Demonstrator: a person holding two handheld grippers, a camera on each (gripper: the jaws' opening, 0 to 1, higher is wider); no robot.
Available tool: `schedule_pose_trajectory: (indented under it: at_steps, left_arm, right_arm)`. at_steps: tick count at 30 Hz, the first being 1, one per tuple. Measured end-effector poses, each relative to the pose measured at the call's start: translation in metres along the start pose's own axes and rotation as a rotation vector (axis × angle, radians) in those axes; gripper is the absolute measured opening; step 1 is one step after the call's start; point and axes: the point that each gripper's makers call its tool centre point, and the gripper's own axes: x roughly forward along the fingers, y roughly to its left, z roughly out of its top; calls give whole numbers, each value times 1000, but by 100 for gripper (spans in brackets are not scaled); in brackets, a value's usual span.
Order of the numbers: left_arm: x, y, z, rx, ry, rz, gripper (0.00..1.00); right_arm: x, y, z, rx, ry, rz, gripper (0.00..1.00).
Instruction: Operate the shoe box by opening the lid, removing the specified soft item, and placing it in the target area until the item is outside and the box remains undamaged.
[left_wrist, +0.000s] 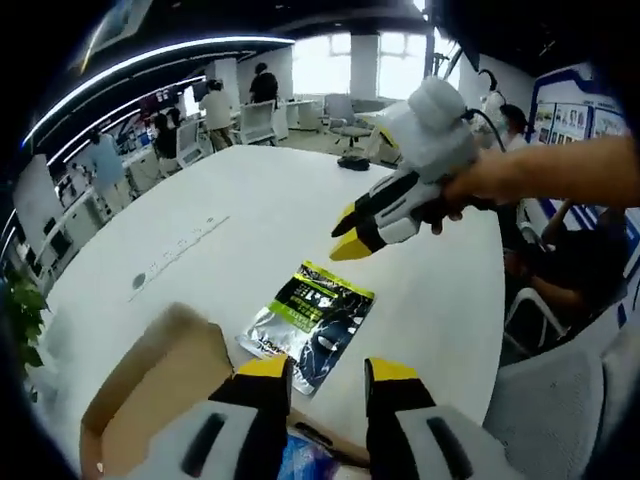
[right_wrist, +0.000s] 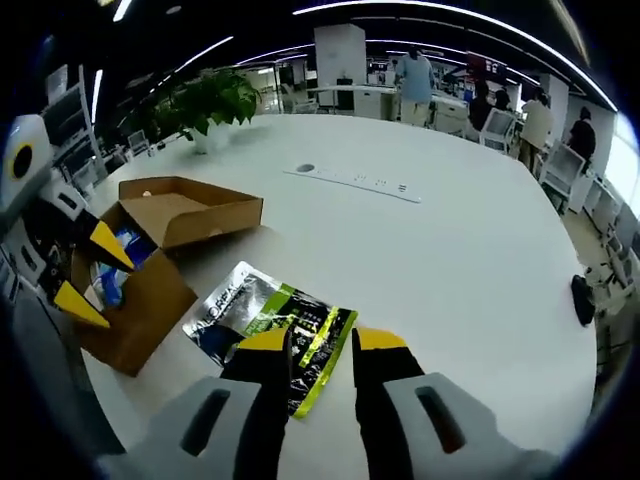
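A silver, green and black soft packet (left_wrist: 312, 322) (right_wrist: 268, 318) lies flat on the white table (right_wrist: 470, 260), beside the open brown cardboard shoe box (right_wrist: 145, 310). The box's lid (right_wrist: 190, 208) (left_wrist: 160, 375) is folded back, and blue wrapped items (right_wrist: 112, 280) show inside. My left gripper (left_wrist: 328, 372) (right_wrist: 90, 275) is open above the box's mouth with nothing between its jaws. My right gripper (right_wrist: 322, 345) (left_wrist: 348, 232), held by a hand, hovers just above the packet. Its jaws stand slightly apart and hold nothing.
A potted plant (right_wrist: 205, 100) stands at the table's far side, near a flat white cable strip (right_wrist: 350, 180) (left_wrist: 185, 250). A small black object (right_wrist: 585, 300) (left_wrist: 352, 160) sits by the table edge. Chairs, desks and people ring the table; one person (left_wrist: 560, 270) sits close by.
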Motion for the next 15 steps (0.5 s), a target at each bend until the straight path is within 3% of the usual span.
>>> schedule_pose_trajectory:
  at_steps: [15]
  left_arm:
    - [-43,9,-15,-100,-112,9,48]
  right_arm:
    - [-24,42,16,-35,-29,48,34]
